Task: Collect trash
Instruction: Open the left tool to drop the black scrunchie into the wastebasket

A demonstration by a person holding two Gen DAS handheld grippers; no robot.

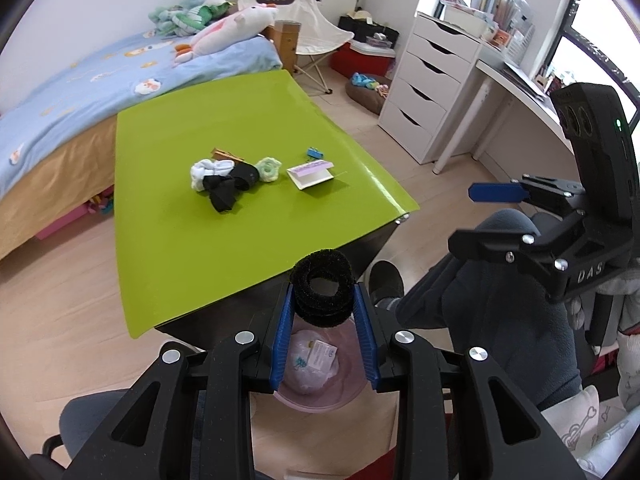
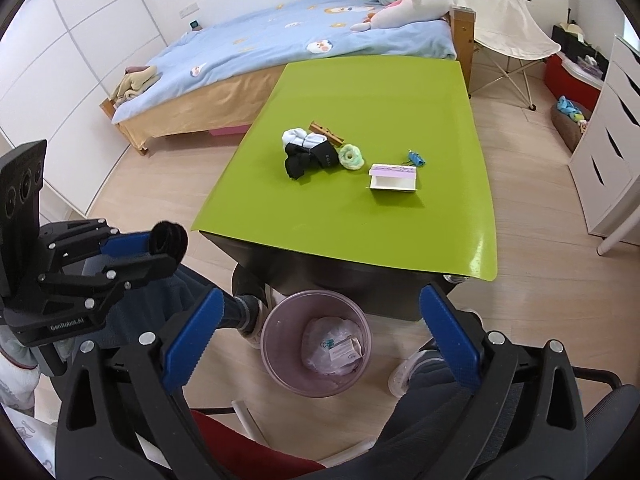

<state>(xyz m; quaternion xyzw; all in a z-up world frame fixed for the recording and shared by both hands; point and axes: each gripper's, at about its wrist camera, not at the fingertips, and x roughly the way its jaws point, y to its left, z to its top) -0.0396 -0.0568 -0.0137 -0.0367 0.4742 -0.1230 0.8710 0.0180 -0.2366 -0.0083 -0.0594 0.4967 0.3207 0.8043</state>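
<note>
- Below left gripper: pink bin, just off green table near edge; jaws clamp black scrunchie.
- Right gripper: wide open, empty, bare floor beside bin.

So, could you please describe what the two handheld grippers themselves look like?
Both are matte black plastic linkage frames with silver screw heads and ribbed blue pads on the fingers. The left gripper reads "GenRobot.AI" on its body; the right gripper shows "DAS" lettering and a small green light on its upright black camera housing. No cables are visible.
</note>
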